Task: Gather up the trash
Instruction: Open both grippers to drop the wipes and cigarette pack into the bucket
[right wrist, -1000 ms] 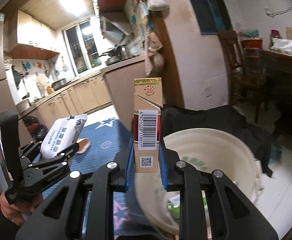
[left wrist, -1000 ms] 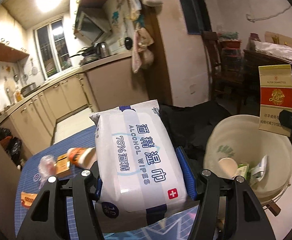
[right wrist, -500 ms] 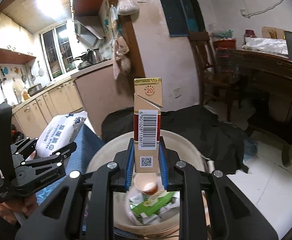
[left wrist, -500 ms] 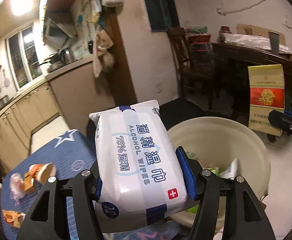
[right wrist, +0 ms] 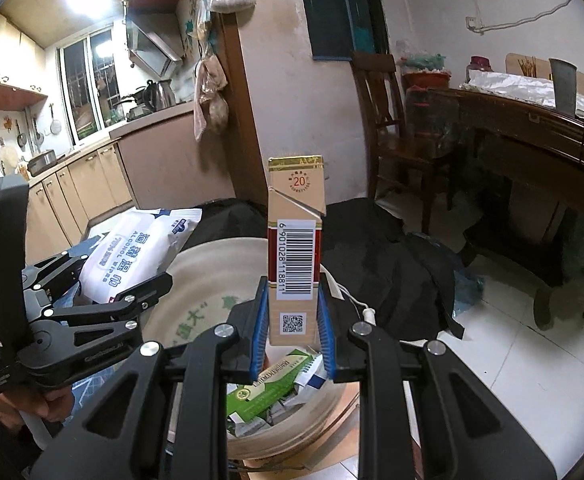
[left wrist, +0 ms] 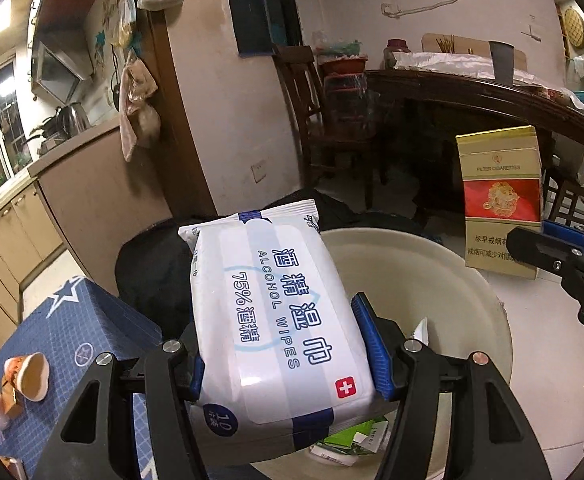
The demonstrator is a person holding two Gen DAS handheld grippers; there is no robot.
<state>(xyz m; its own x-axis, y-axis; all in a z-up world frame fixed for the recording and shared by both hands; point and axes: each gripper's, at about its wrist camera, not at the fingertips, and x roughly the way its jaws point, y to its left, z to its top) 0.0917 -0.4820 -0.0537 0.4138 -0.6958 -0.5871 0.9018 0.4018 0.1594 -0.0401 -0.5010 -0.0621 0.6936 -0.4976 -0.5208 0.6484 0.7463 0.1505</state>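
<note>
My left gripper [left wrist: 286, 340] is shut on a white pack of alcohol wipes [left wrist: 276, 320] and holds it above the near rim of a cream plastic bin [left wrist: 431, 272]. My right gripper [right wrist: 293, 320] is shut on an upright red and gold cigarette pack [right wrist: 295, 248], held over the same bin [right wrist: 212, 272]. The cigarette pack [left wrist: 499, 200] and the right gripper also show at the right of the left wrist view. The wipes pack [right wrist: 140, 252] and the left gripper show at the left of the right wrist view. The bin holds green cartons and wrappers [right wrist: 276, 384].
A table with a blue star-patterned cloth [left wrist: 72, 332] stands left of the bin, with a paper cup [left wrist: 32, 376] and wrappers on it. A black cloth heap [right wrist: 391, 256] lies behind the bin. A dark wooden table [right wrist: 531, 128] and chair [right wrist: 383, 120] stand at the right.
Both grippers have moved right from above the blue table to above the bin, each still holding its item. The bin's contents have come into view below the right gripper.
</note>
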